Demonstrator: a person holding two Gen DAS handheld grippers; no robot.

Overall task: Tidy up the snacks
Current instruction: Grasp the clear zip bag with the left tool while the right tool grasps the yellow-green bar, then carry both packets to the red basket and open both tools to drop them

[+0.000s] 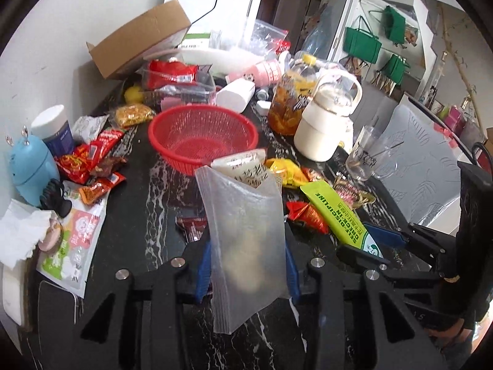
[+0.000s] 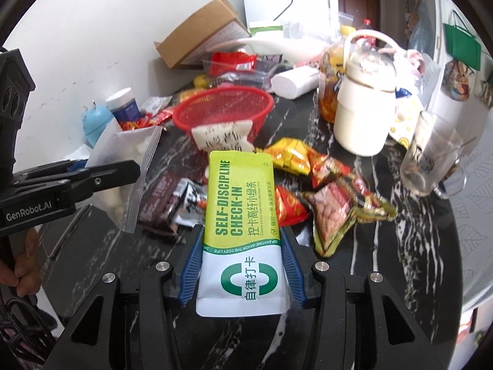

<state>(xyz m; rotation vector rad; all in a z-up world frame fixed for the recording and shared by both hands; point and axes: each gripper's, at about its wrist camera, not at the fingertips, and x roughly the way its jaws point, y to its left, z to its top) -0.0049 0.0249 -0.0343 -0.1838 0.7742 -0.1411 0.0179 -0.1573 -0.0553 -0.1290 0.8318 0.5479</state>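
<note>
Left gripper (image 1: 248, 273) clamped a frosted bag (image 1: 246, 231), held upright above the dark marble table (image 1: 148, 203). Right gripper (image 2: 242, 273) was closed on a green sachet (image 2: 240, 215), also held off the table. Red basket (image 1: 201, 137) sat ahead of both. A white packet (image 1: 243, 166) leaned at its near rim. Loose snack packs (image 2: 308, 185) lay right of the sachet. Kettle (image 1: 326, 126), juice bottle (image 1: 291, 98) and glass (image 1: 366, 154) crowded the basket's right side; a cardboard box (image 1: 138, 40) stood behind.

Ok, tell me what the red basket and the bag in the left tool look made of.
Red basket: apparently moulded plastic, glossy, with a fine slotted mesh wall. Bag in the left tool: thin frosted plastic film, translucent; contents show through dimly.
</note>
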